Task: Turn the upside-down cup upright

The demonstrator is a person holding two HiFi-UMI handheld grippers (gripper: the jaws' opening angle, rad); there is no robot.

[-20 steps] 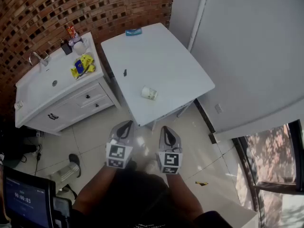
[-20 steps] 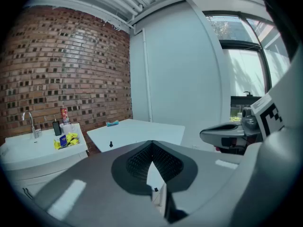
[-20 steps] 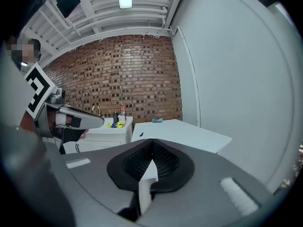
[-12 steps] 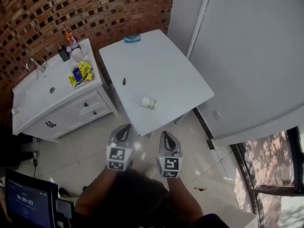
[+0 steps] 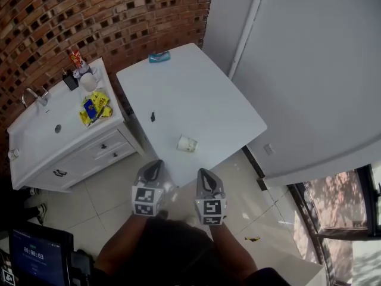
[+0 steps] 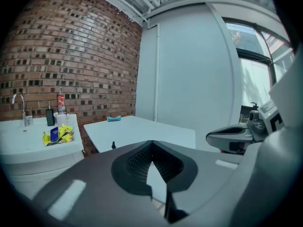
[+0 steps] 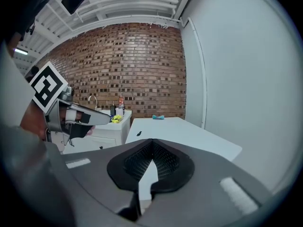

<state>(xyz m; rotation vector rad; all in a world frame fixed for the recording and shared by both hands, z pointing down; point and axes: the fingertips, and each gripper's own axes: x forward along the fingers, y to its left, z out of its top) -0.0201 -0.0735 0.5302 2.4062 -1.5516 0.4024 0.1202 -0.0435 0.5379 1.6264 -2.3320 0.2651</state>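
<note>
A small white paper cup (image 5: 187,143) sits near the front edge of the white table (image 5: 196,94); I cannot tell from here which way up it is. My left gripper (image 5: 156,165) and right gripper (image 5: 204,173) are held side by side over the tiled floor, just short of the table's near edge and apart from the cup. Both are shut with nothing between the jaws. In the left gripper view the table (image 6: 142,129) lies ahead and the right gripper (image 6: 227,138) shows at the right. The jaws hide the cup in both gripper views.
A white vanity with a sink (image 5: 41,118) stands left of the table, with yellow packets (image 5: 92,107) and bottles on it. A blue object (image 5: 159,57) and a small black item (image 5: 152,117) lie on the table. Brick wall behind, white wall at right, a screen (image 5: 36,252) at lower left.
The table and cup have drawn closer to the grippers in the head view as the person steps forward. Both grippers stay shut and side by side.
</note>
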